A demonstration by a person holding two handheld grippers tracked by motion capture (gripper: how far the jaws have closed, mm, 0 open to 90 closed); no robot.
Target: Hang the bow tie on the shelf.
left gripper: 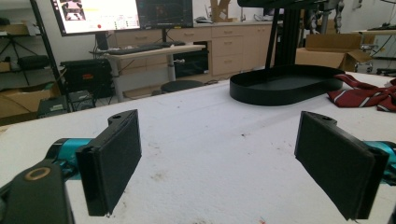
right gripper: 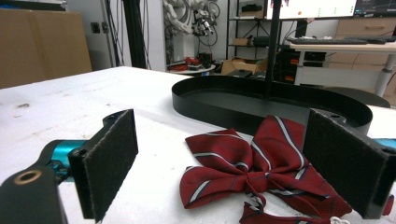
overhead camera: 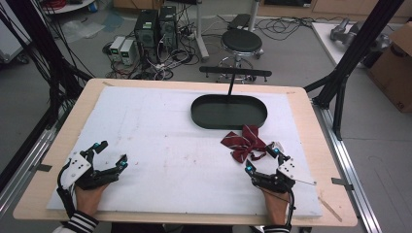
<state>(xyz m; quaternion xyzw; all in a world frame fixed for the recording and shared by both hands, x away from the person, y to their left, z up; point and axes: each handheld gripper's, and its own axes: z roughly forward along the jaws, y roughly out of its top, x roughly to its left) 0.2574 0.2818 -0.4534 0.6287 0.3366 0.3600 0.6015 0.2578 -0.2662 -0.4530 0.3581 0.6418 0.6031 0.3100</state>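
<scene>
**Open jaws at the striped bow tie**

The right gripper [overhead camera: 262, 159] rests low on the white foam-covered tabletop [overhead camera: 160, 145] with its jaws spread wide and holding nothing. Just ahead of them, reaching partly into the gap and lying closer to the right-hand jaw, sits the dark red fabric bow tie with thin white stripes [right gripper: 254, 165]; its wings lie flat on the tabletop and neither pad presses on it. A short strap end trails from its knot toward the gripper. Beyond the bow tie, close behind it, stands the black oval metal tray with a low rim [right gripper: 224, 105], from which a thin black post rises.

The left gripper [overhead camera: 111, 154] lies well apart from the right one, its jaws equally wide with only bare tabletop between them. Far ahead and to their right are the tray and the bow tie.
</scene>
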